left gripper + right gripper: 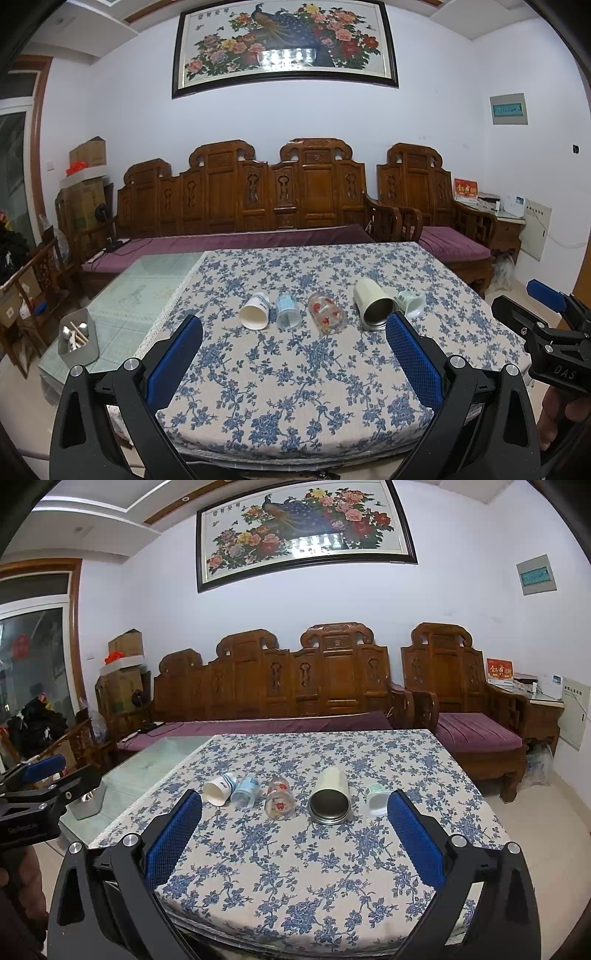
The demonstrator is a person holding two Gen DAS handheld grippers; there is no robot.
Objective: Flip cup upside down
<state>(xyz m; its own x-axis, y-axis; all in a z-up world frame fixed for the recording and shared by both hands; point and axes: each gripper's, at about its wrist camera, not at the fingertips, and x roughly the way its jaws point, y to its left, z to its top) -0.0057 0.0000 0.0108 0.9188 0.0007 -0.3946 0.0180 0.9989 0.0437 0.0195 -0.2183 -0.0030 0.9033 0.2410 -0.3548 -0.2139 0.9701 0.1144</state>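
"DAS" in pale letters on the black body of the right claw (546,306).

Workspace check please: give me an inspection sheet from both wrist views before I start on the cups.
Surface: table under a blue floral cloth; bare glass top at its left side.
Job's things: five cups in a row, all lying on their sides, mouths toward the cameras: white paper cup, blue-patterned cup, clear glass with red flowers, cream steel-lined tumbler, small pale green cup. None upside down yet.
Clutter: grey utensil holder on the glass part.
Grippers: left gripper and right gripper both open, empty, short of the cups.
Cables: dark cord on the sofa cushion.
Surroundings: carved wooden sofa, framed peacock painting, stacked boxes.
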